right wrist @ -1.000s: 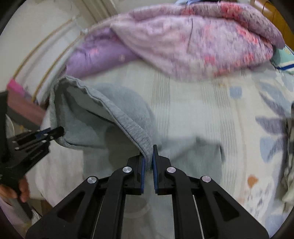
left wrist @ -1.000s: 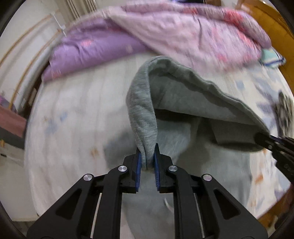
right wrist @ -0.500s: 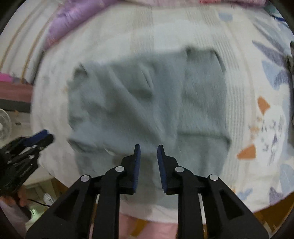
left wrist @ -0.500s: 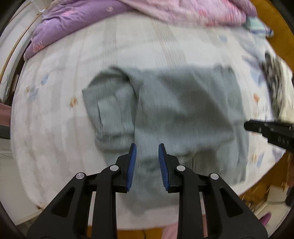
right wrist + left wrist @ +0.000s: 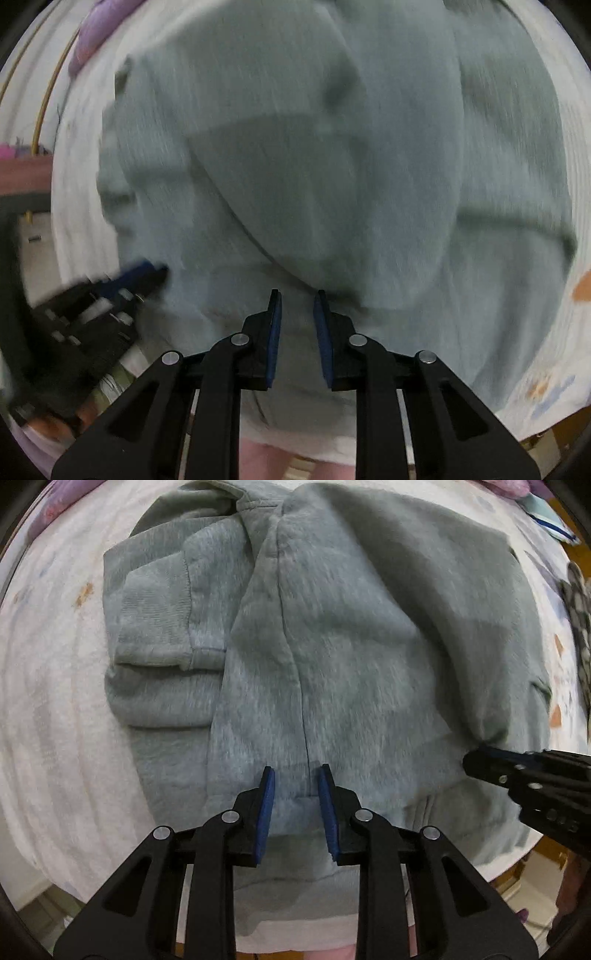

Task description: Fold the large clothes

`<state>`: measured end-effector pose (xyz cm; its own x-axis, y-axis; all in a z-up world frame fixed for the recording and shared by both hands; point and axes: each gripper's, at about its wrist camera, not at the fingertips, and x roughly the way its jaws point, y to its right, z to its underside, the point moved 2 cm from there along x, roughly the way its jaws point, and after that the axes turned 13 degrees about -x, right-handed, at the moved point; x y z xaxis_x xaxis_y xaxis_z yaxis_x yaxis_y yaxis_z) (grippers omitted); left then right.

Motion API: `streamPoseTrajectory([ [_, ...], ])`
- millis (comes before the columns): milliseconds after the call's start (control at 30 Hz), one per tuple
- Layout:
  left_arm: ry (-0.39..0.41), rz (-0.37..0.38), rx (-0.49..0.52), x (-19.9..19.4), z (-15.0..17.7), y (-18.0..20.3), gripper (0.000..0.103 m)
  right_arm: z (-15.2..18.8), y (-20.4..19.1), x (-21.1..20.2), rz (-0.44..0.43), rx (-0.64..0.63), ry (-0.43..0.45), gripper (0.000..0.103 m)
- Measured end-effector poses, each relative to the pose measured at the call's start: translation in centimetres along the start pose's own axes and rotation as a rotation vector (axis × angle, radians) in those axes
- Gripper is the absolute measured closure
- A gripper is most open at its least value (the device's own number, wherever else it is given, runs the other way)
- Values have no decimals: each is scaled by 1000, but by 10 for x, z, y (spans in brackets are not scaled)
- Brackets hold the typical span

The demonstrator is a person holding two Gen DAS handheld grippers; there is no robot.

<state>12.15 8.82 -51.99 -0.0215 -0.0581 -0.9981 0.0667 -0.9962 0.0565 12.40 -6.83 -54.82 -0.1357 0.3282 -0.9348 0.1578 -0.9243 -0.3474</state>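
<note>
Grey sweatshirt (image 5: pixel 351 646) lies folded mid-frame on the white bed sheet (image 5: pixel 55 701); left tool (image 5: pixel 293 775) spread, empty; right tool (image 5: pixel 297 299) closing, nothing pinched.

The grey garment (image 5: pixel 332 635) lies flat, covering most of the bed (image 5: pixel 55 701). Bare sheet remains open along its left side. At the right edge, the right gripper (image 5: pixel 476 760) stands over the cloth, with a patterned item (image 5: pixel 580 605) beyond. Nothing rises between the two grippers.
</note>
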Motion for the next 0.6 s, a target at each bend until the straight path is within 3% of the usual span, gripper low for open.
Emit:
streamPoseTrajectory([
  [67, -7, -5, 2, -12, -6, 0, 78, -2, 6, -10, -24, 44, -5, 86],
  [133, 51, 28, 1, -38, -18, -2, 77, -10, 10, -38, -65, 54, 74, 82],
  [200, 117, 69, -13, -65, -34, -4, 58, -27, 15, -77, -40, 42, 178, 68],
  [233, 143, 76, -21, -73, -42, -5, 56, -33, 17, -90, -29, 40, 218, 56],
  [267, 173, 85, -32, -83, -53, -7, 55, -43, 22, -106, -26, 41, 271, 52],
  [367, 224, 115, -78, -94, -87, -13, 55, -73, 43, -126, -3, 64, 342, 51],
  [433, 242, 94, -106, -88, -112, -16, 55, -92, 58, -125, 14, 84, 356, 51],
  [600, 239, 104, -144, -57, -155, -22, 55, -123, 91, -101, 4, 132, 341, 51],
])
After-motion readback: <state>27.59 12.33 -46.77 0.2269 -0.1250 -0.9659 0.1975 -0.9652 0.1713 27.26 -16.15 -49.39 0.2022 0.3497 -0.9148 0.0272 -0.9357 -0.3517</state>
